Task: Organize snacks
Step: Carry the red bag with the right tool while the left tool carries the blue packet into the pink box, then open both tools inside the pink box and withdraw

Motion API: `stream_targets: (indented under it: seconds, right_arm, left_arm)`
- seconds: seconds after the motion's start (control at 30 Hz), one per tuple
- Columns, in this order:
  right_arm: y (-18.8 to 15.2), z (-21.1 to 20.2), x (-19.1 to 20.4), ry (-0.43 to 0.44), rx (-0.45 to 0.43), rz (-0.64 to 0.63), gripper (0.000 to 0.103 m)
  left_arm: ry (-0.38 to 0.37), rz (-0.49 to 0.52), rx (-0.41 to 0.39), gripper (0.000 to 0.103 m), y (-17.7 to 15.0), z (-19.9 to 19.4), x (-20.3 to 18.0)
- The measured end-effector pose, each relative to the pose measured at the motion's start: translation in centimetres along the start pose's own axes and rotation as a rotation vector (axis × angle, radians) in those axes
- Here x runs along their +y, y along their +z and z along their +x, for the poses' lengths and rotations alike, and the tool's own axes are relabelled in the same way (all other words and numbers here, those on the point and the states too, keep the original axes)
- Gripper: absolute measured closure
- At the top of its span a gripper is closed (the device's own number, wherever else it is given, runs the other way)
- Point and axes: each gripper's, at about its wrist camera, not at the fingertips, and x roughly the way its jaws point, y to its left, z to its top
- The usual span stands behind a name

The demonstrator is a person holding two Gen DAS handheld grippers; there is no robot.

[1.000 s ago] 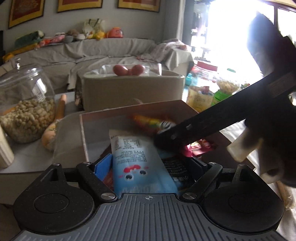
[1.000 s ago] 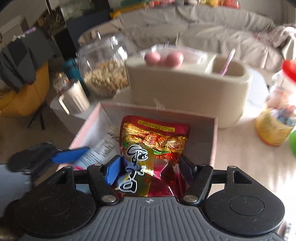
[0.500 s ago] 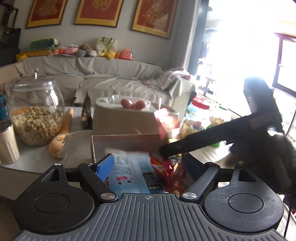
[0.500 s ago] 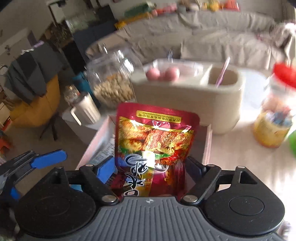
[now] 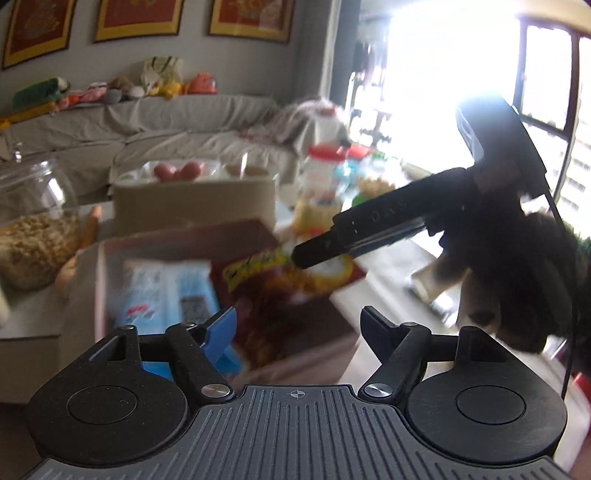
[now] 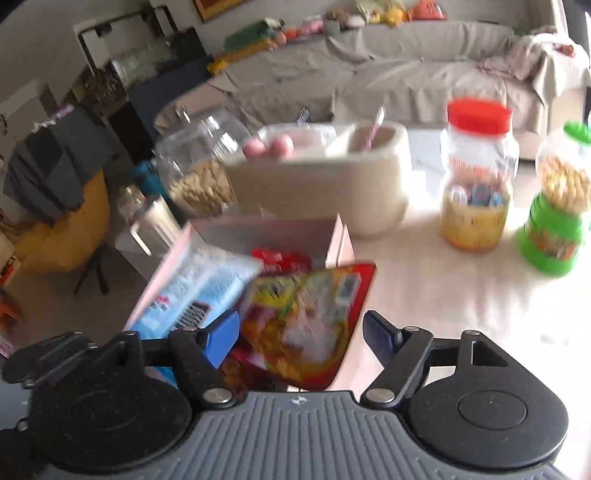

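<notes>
Loosely, the red snack packet (image 6: 303,328) lies between the right gripper (image 6: 301,334)'s open, closing jaws, unpinched.

Daylight floods in from the tall dark-framed window (image 5: 461,66), blown out to white glare. Motion blur smears the red foil snack packet (image 6: 306,325). Fisheye bending curves the gold-framed red wall pictures (image 5: 140,18).

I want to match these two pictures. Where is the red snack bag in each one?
Left wrist view: the red snack bag is in the middle, leaning over the pink box's right side, under the other gripper's black finger.
Right wrist view: the bag is low in the middle, between the fingers.
Shared landmark: the red-lidded jar.
</notes>
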Motion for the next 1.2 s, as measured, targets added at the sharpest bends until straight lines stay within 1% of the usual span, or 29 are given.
stream_targets:
  seconds: [0.07,0.1,0.13,0.17,0.2,0.27,0.3,0.33,0.5,0.67,0.73,0.77,0.8,0.83,0.87,0.93,0.97,1.03,1.13,1.2]
  right_arm:
    - [-0.6,0.5,0.0,-0.027,-0.010,0.008,0.028]
    - [-0.8,0.6,-0.3,-0.033,-0.012,0.025,0.034]
    - [-1.0,0.8,-0.6,-0.027,-0.008,0.050,0.041]
    - [-1.0,0.9,-1.0,-0.011,0.001,0.077,0.059]
    - [-0.9,0.9,-1.1,0.017,0.005,0.096,0.066]
    - [-0.5,0.7,-0.1,-0.006,-0.014,0.065,0.076]
    - [-0.2,0.4,0.8,-0.017,-0.031,0.031,0.077]
    - [0.2,0.3,1.7,-0.010,-0.049,0.006,0.078]
    - [2.2,1.3,6.9,0.090,-0.056,-0.089,0.077]
    - [3.3,4.1,11.8,0.113,-0.036,-0.199,0.073]
    - [3.8,5.8,13.7,0.126,0.028,-0.234,0.062]
    - [3.9,6.7,14.4,0.128,0.073,-0.250,0.050]
    - [4.0,7.6,14.8,0.116,0.097,-0.258,0.045]
    - [4.2,8.2,15.1,0.092,0.103,-0.266,0.045]
    - [4.3,8.5,15.1,0.066,0.106,-0.277,0.045]
    - [4.2,8.7,14.7,0.039,0.110,-0.279,0.040]
    - [4.2,8.6,14.1,0.034,0.110,-0.263,0.037]
    - [4.3,7.9,12.4,0.018,0.106,-0.220,0.037]
    - [4.0,5.6,9.6,0.023,0.061,-0.161,0.037]
    - [3.4,3.4,8.1,0.016,0.011,-0.144,0.034]
  left_arm:
    - [0.041,0.002,0.026,0.023,-0.6,-0.1,0.3]
    - [0.054,-0.003,0.034,0.023,-0.9,-0.2,0.6]
    - [0.065,-0.009,0.040,0.023,-1.0,-0.3,0.9]
    - [0.079,-0.016,0.044,0.023,-1.1,-0.2,1.3]
    - [0.091,-0.025,0.043,0.023,-1.0,-0.1,1.6]
    - [0.104,-0.044,0.040,0.023,-1.1,-0.1,2.4]
    - [0.105,-0.053,0.037,0.023,-1.1,-0.1,2.8]
    - [0.104,-0.060,0.034,0.023,-1.2,-0.2,3.0]
    - [0.093,-0.087,0.029,0.023,-1.5,-0.6,3.9]
    - [0.098,-0.104,0.025,0.023,-1.7,-0.9,4.4]
    - [0.103,-0.116,0.019,0.023,-1.8,-1.1,4.7]
    - [0.104,-0.123,0.016,0.025,-1.8,-1.3,4.8]
    - [0.110,-0.128,0.013,0.030,-1.9,-1.4,4.9]
    - [0.116,-0.131,0.012,0.033,-2.0,-1.6,5.0]
    - [0.115,-0.136,0.012,0.034,-2.1,-1.7,5.1]
    - [0.105,-0.147,0.011,0.034,-2.3,-2.0,5.4]
    - [0.105,-0.147,0.006,0.034,-2.3,-2.1,5.5]
    - [0.097,-0.156,-0.016,0.035,-2.2,-2.5,5.7]
    - [0.072,-0.175,-0.078,0.035,-1.8,-3.4,5.8]
    - [0.076,-0.179,-0.105,0.037,-1.3,-3.3,5.9]
